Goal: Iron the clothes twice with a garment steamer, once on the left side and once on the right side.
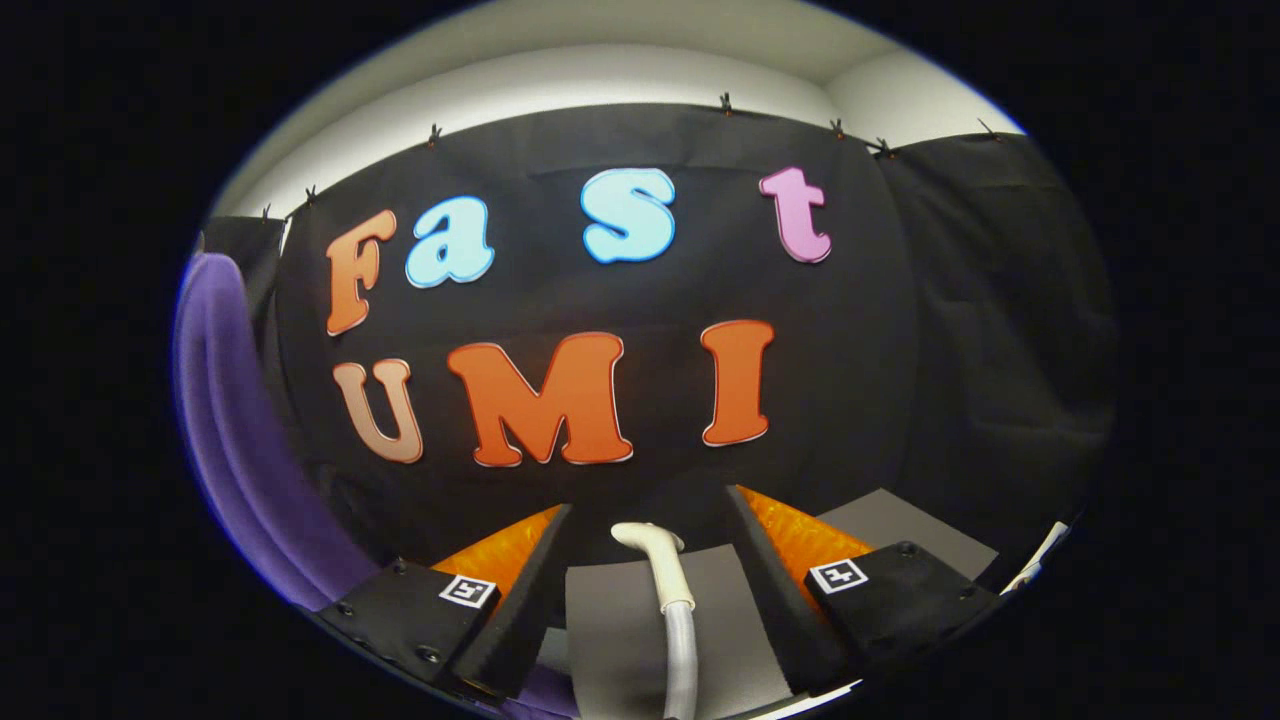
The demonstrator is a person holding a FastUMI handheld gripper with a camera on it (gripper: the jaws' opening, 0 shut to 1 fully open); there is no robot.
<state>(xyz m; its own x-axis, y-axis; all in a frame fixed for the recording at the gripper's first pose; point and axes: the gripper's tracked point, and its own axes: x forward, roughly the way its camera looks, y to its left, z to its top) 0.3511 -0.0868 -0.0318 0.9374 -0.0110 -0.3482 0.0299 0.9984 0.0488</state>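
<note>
A purple garment (235, 430) hangs to the left of my fingers, reaching down past the left finger. The garment steamer's white curved head (652, 545) on its pale grey hose (680, 650) stands upright between my two fingers, roughly midway, with a gap on each side. My gripper (648, 502) is open, its fingers spread wide and touching nothing. The steamer head's tip bends left, towards the garment. The lower end of the hose is hidden.
A grey tabletop (610, 620) lies under and beyond the fingers, reaching to the right (920, 530). The booth's black cloth wall (850, 400) closes the space straight ahead. A white cord or edge (1035, 560) shows at the far right.
</note>
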